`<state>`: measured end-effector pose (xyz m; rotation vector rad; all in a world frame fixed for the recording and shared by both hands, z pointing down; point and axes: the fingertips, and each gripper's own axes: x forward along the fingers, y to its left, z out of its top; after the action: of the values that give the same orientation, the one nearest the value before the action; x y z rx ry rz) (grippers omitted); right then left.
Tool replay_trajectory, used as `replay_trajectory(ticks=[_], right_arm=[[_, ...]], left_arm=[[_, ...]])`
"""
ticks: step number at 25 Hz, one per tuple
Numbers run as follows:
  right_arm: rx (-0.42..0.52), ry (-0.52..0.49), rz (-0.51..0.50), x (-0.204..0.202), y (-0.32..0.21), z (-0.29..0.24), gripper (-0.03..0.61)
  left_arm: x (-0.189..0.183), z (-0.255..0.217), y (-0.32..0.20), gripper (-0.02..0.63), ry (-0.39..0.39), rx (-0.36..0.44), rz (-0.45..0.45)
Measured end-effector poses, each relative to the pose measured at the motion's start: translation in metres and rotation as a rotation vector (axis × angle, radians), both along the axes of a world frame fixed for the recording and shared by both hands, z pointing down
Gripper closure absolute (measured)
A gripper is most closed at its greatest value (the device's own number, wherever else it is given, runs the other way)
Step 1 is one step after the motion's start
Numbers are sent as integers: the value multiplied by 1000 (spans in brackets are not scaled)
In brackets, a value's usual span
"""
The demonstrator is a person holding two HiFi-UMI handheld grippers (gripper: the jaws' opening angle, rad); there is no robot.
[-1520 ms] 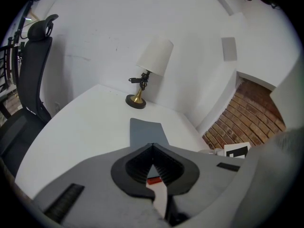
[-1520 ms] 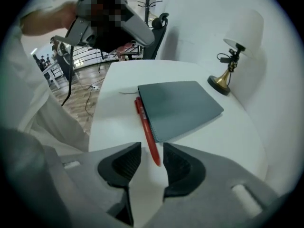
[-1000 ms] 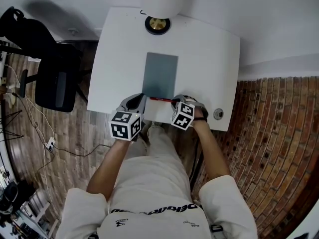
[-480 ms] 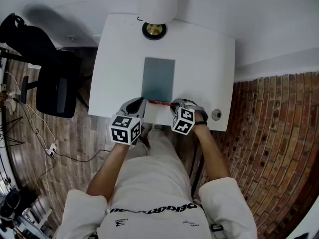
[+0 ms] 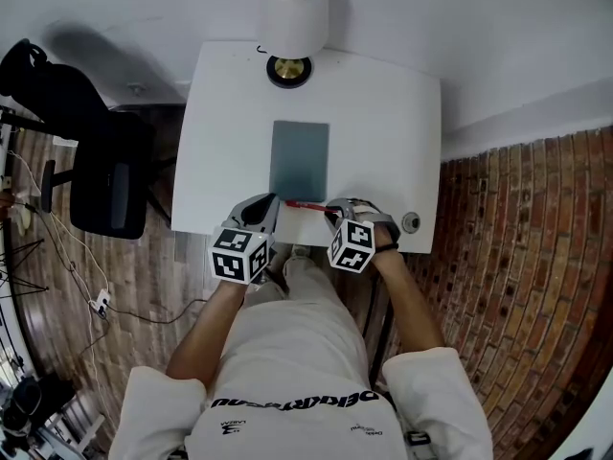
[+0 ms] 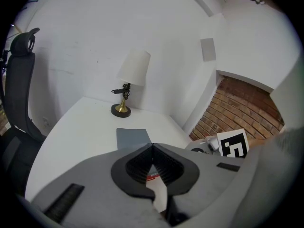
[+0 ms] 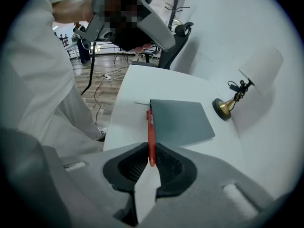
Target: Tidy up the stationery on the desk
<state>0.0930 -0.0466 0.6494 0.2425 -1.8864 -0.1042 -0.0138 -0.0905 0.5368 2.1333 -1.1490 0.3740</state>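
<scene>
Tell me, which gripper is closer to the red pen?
Right. The right gripper clamps the red pen at one end; the left gripper, shut and empty, sits by its other end.

One red pen (image 5: 305,204), one grey notebook (image 5: 299,159), one lamp (image 5: 294,12), one white desk (image 5: 388,132), one black chair (image 5: 105,166).

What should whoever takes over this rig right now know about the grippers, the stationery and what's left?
Left gripper: jaws shut, nothing gripped, at the near edge of the desk.
Right gripper: shut on the red pen, which sticks out ahead of the jaws towards the left gripper.
Grey notebook: flat in the middle of the desk, with the pen along its near edge. The lamp stands at the back.
Done: pen gripped.
Left: set the pen down tidily. No pen holder is in view, so on or beside the notebook seems likeliest.
</scene>
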Motion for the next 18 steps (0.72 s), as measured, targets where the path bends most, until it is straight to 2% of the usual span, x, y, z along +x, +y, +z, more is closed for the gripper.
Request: replay_trajectory(ticks=[9, 14, 18], right_arm=[[109, 8, 3, 8, -19, -34, 531], [144, -38, 100, 16, -37, -48, 531], [140, -114, 238, 23, -53, -58, 531]], left_arm=[[0, -3, 7, 615, 7, -3, 8], [0, -7, 9, 615, 5, 4, 6], [2, -14, 10, 615, -6, 24, 12]])
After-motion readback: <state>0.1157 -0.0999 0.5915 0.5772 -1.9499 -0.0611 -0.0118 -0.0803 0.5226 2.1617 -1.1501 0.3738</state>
